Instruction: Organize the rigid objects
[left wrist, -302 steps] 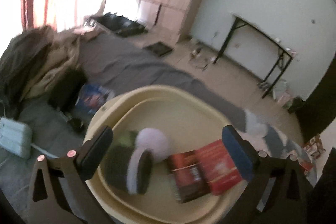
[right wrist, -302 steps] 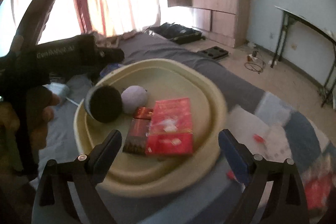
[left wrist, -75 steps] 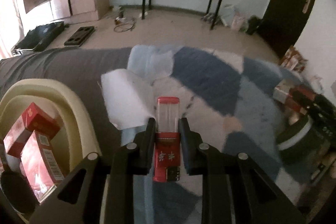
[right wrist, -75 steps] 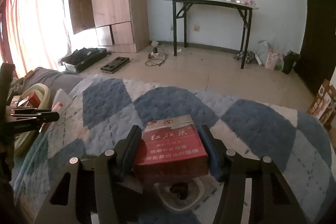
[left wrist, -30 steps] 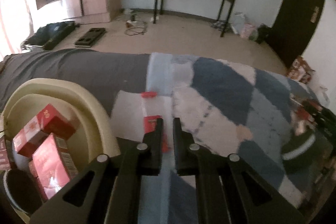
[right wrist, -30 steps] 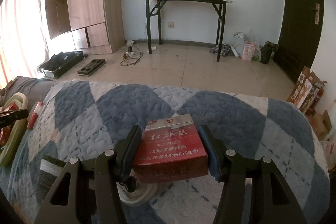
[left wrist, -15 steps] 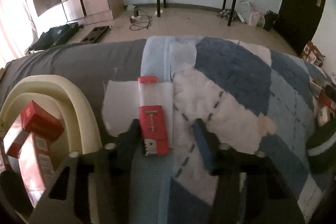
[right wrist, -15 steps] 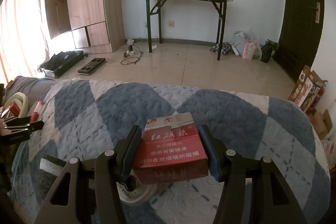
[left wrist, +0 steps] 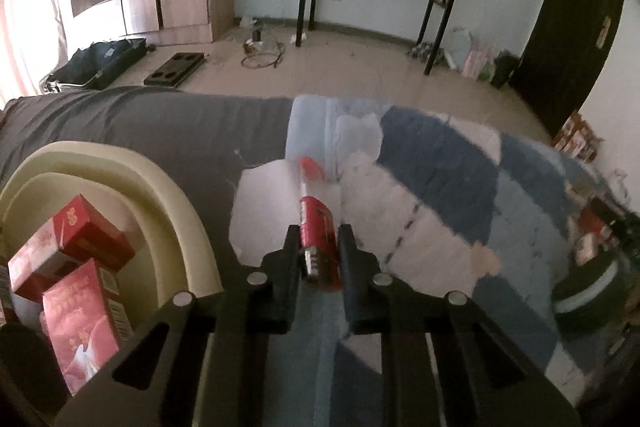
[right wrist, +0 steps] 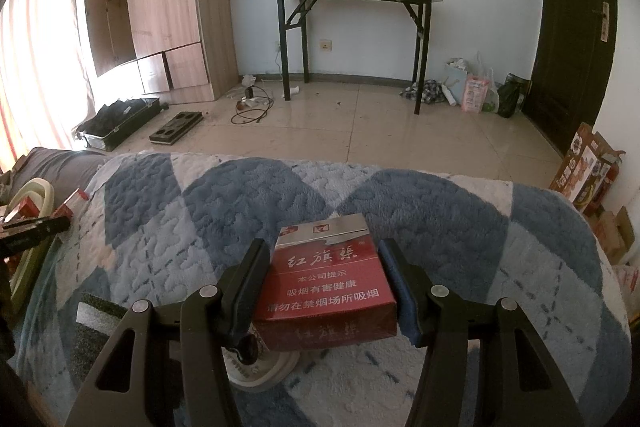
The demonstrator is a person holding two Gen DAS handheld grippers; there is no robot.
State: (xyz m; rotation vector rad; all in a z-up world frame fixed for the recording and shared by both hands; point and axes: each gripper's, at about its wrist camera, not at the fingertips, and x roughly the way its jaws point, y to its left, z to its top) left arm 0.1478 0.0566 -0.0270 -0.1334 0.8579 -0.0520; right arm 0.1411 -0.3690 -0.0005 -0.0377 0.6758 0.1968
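Half a second back the left gripper (left wrist: 319, 251) stood wide open around the small red box (left wrist: 317, 241) on the quilt (left wrist: 440, 163); now its fingers have closed onto the box's sides, so the grasp is made. Whether the box has left the quilt cannot be told. Over the same interval the right gripper (right wrist: 323, 279) has not changed: its jaws are pressed against both sides of the red cigarette pack (right wrist: 325, 287), which it holds above the blue-and-white quilt (right wrist: 400, 195), with a pale round object (right wrist: 260, 367) partly hidden beneath.

Judging by this, the step in hand is collecting: both tools are loaded and each item appears ready to go to the container. The next move calls for lifting the small red box without letting it slip from the narrow grip, then carrying it left over the raised rim of the cream basin (left wrist: 176, 211), which sits just beside the left gripper, and opening low inside.

That basin already holds several red cartons (left wrist: 80, 291) lying at angles against one another, plus a dark round thing at the bottom edge, too cropped to identify. Free floor space looks limited, so placement may need a gap chosen first.
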